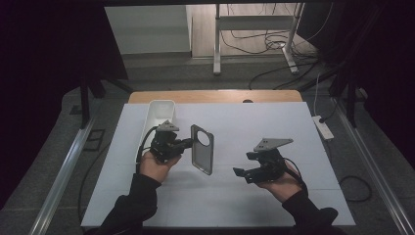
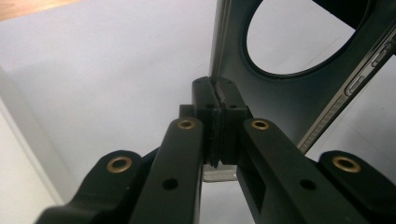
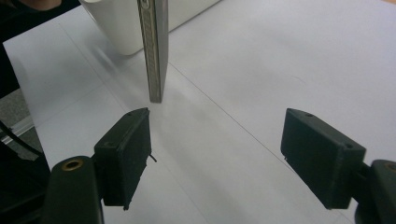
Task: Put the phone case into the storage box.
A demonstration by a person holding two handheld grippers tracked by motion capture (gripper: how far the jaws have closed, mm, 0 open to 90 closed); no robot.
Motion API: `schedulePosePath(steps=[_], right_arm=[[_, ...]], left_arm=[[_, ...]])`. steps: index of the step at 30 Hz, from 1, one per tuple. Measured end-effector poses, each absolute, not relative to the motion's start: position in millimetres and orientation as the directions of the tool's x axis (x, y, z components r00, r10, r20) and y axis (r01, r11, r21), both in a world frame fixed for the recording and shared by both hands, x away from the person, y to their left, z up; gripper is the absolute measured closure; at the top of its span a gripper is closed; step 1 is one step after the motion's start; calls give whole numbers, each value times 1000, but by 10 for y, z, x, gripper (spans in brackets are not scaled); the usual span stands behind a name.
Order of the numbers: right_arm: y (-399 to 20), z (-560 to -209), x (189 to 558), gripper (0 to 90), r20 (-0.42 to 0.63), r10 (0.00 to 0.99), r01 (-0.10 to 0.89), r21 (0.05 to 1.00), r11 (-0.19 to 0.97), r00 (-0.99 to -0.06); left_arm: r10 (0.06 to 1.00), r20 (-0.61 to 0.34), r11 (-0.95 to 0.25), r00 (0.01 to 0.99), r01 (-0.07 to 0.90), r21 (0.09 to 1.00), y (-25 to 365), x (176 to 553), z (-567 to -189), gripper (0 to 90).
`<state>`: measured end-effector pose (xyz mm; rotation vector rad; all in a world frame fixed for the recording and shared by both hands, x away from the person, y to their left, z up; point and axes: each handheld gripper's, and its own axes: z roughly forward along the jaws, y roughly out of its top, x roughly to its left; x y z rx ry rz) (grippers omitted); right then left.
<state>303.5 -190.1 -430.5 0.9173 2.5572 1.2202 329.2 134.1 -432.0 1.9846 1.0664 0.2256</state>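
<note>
A dark grey phone case (image 1: 202, 149) with a large round camera hole is held upright above the white table top (image 1: 254, 122). My left gripper (image 1: 190, 143) is shut on the case's left edge. In the left gripper view the pads (image 2: 216, 95) pinch the rim of the case (image 2: 280, 98), whose side buttons show at the right. My right gripper (image 1: 240, 171) hovers open to the right of the case, apart from it. In the right gripper view (image 3: 215, 144) nothing lies between the jaws, and the case's thin edge (image 3: 155, 46) stands ahead, nearer the left jaw.
A long white bin (image 1: 155, 117) stands at the table's left, behind my left hand, and it also appears in the right gripper view (image 3: 116, 23). A wooden table edge (image 1: 215, 96) runs along the back. A power strip (image 1: 323, 127) and cables lie on the floor at the right.
</note>
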Motion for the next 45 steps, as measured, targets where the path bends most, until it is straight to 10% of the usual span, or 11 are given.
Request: schedulePosePath(steps=[45], right_arm=[[-2606, -4461, 2745, 2, 111, 724, 560, 717, 416, -681]], left_arm=[[815, -174, -250, 552, 607, 754, 1680, 3711, -3763, 887]])
